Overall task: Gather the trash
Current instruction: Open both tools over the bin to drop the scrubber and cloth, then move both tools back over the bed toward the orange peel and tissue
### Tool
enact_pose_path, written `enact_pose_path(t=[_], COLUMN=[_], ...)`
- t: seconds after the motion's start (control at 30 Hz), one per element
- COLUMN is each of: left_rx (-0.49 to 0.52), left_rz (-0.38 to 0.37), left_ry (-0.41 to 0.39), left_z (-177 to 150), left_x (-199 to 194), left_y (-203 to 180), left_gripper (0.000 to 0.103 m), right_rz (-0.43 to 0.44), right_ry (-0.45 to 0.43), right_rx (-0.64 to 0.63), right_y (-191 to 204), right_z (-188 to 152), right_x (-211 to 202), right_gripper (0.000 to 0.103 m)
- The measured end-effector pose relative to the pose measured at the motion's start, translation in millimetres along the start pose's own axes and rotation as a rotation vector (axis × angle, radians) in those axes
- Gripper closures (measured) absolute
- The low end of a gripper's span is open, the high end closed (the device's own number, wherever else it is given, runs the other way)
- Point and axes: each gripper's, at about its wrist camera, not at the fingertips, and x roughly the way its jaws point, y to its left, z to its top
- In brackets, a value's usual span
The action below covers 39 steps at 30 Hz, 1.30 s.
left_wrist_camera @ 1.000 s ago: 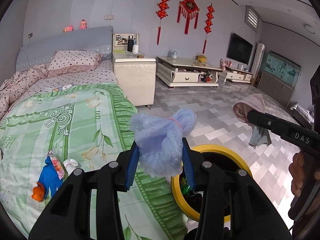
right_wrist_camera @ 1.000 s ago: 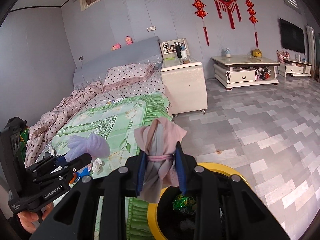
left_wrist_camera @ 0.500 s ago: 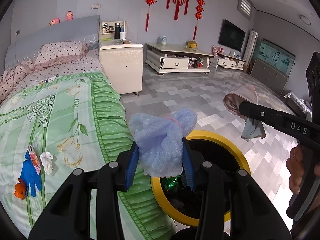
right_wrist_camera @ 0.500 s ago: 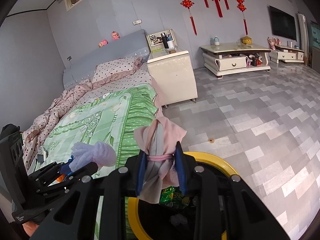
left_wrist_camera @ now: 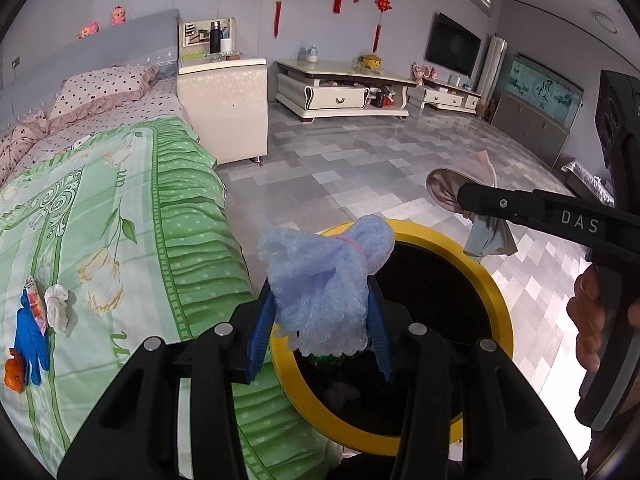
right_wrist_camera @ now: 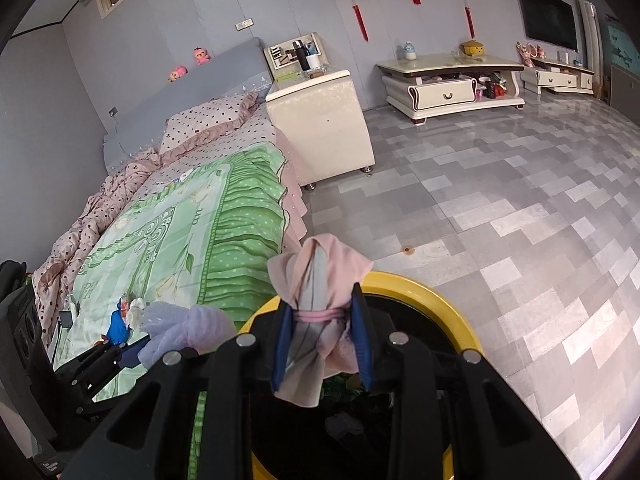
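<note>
My left gripper (left_wrist_camera: 320, 298) holds a light blue foam bundle (left_wrist_camera: 332, 256) tied with a pink band, just over the near rim of a black bin with a yellow rim (left_wrist_camera: 498, 304). Its jaws are opening, with the foam still between the blue pads. My right gripper (right_wrist_camera: 320, 314) is shut on a pink and grey cloth bundle (right_wrist_camera: 320, 268), also tied with a pink band, above the same bin (right_wrist_camera: 424, 290). Each view shows the other gripper from the side: the right gripper (left_wrist_camera: 466, 200) with its cloth (left_wrist_camera: 444, 186), the left gripper (right_wrist_camera: 134, 352) with its foam (right_wrist_camera: 184, 324). Green wrappers lie inside the bin.
The bin stands against a bed with a green cover (left_wrist_camera: 120, 216). A blue glove (left_wrist_camera: 30, 332), an orange object (left_wrist_camera: 14, 368), a crumpled white tissue (left_wrist_camera: 58, 306) and a wrapper (left_wrist_camera: 34, 300) lie on it. A cream nightstand (left_wrist_camera: 224, 108) and grey tiled floor (left_wrist_camera: 360, 160) are beyond.
Both grippers have sunk and moved toward the bin with their bundles. The bin's opening now looks larger and lies right under both bundles.
</note>
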Motion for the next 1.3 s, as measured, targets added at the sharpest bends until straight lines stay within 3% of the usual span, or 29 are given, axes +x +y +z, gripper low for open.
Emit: enact_pose_path(t=[0.47,0.97,1.13,1.3], left_rx=[0.005,-0.016,-0.027,-0.051], left_rz=[-0.043,-0.031,0.031,0.097], left_ry=[0.046,-0.006,-0.042,-0.07], left_z=[-15.4,-14.1,-15.0,-16.4], left_x=[13.9,-9.3,-27.3,-45.1], left_y=[-7.9,0.5,19.6,51.3], left_gripper=[0.054,0.02,0.013,0.012], right_rz=[-0.056,-0.1,-0.08,-0.055], right_ry=[0.041,0.0,-0.015,-0.024], right_rx=[0.05,0.066,0.063,0.037], right_y=[-22.4,-20.4,-7.6,16.1], right_z=[-7.0,-3.5,-1.0,3.7], right_x=[15.8,-5.7,-11.7,-13.0], right_gripper=[0.074,0.046,0.033,0.028])
